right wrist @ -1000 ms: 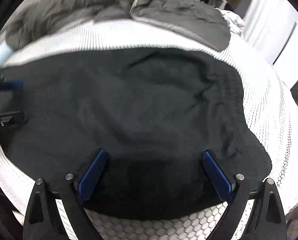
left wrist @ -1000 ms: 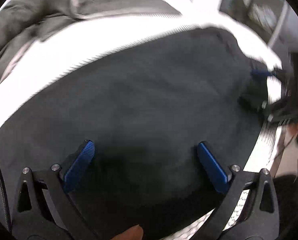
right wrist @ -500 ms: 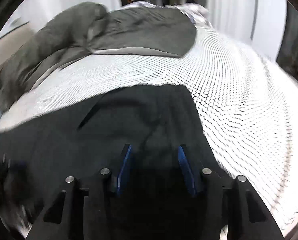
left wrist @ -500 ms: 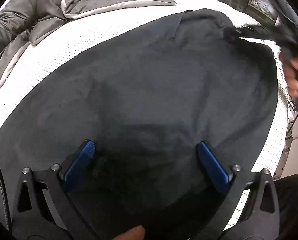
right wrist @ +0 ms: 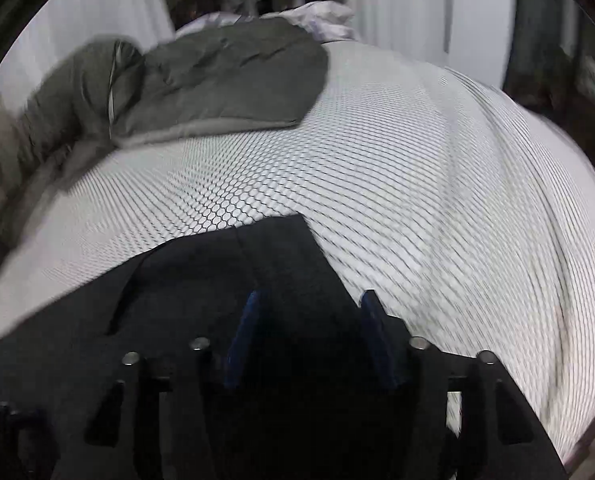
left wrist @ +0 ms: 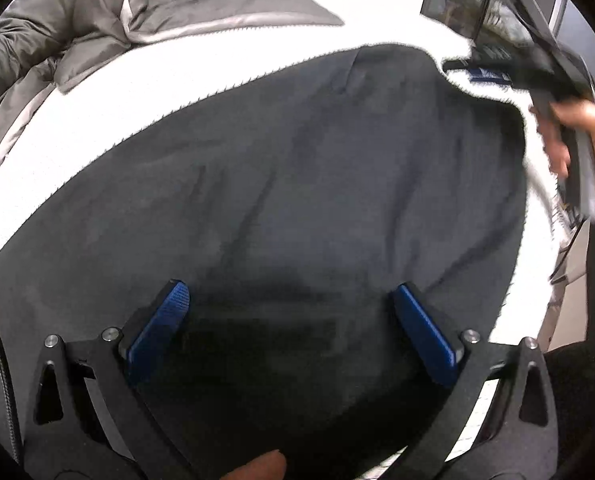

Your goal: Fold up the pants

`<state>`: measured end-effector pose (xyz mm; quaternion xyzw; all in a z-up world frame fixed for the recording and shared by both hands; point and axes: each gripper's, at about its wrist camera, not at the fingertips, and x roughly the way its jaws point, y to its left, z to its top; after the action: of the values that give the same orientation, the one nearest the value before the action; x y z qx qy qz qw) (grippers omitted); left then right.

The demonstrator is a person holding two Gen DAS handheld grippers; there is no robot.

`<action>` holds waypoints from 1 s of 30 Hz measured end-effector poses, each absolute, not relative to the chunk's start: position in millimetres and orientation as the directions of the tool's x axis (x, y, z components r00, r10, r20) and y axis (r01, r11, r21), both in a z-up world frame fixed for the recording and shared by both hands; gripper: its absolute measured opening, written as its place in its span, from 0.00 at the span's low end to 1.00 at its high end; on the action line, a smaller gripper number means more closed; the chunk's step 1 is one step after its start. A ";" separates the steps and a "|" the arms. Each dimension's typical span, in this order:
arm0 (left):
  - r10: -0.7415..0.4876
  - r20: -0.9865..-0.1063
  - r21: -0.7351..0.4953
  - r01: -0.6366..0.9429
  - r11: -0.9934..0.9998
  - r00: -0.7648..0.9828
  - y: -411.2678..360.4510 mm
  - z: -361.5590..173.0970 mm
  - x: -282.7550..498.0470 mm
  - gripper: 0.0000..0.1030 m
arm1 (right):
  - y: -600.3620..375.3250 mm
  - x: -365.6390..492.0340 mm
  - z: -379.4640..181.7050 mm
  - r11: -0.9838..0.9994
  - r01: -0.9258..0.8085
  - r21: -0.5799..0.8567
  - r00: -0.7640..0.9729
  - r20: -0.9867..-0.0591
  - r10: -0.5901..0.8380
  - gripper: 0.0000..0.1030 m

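Left wrist view gives me the best look at the pants (left wrist: 297, 168): dark charcoal, spread mostly flat across the bed (left wrist: 145, 92), with a few shallow creases running diagonally. They look like soft, matte knit or fleece, so I'd guess light, floppy and not slippery. No stiffness to rely on, so they'll sag wherever I don't support them. I'd take hold at a corner or along a seamed edge, pinching both layers, instead of the middle of the panel.

My left gripper (left wrist: 293, 320) is hovering over the near part of the fabric with its blue ribbed pads wide apart, nothing held. My right gripper (right wrist: 311, 336) sits at the far corner of the pants, where a seam or hem fold shows. Its jaws are opening, cloth lies between them, and I can't see the pads pressing on it.

Underneath is a white bed cover with a honeycomb mesh pattern, looks grippy. Further back there's a puffy grey quilted duvet (right wrist: 217, 76) bunched up, well apart from the pants.
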<state>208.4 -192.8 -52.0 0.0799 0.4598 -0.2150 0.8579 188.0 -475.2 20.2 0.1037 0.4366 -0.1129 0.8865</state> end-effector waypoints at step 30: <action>-0.216 -0.760 -0.123 0.190 0.974 0.612 -65.4 -11.8 206.2 0.99 | -430.7 107.7 71.5 0.860 0.006 0.511 0.786 -0.534 0.311 0.16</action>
<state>206.2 -65.4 -11.8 -0.0149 0.4254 -0.1131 0.8978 107.7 -430.7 71.5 0.2513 0.3163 0.0837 0.9109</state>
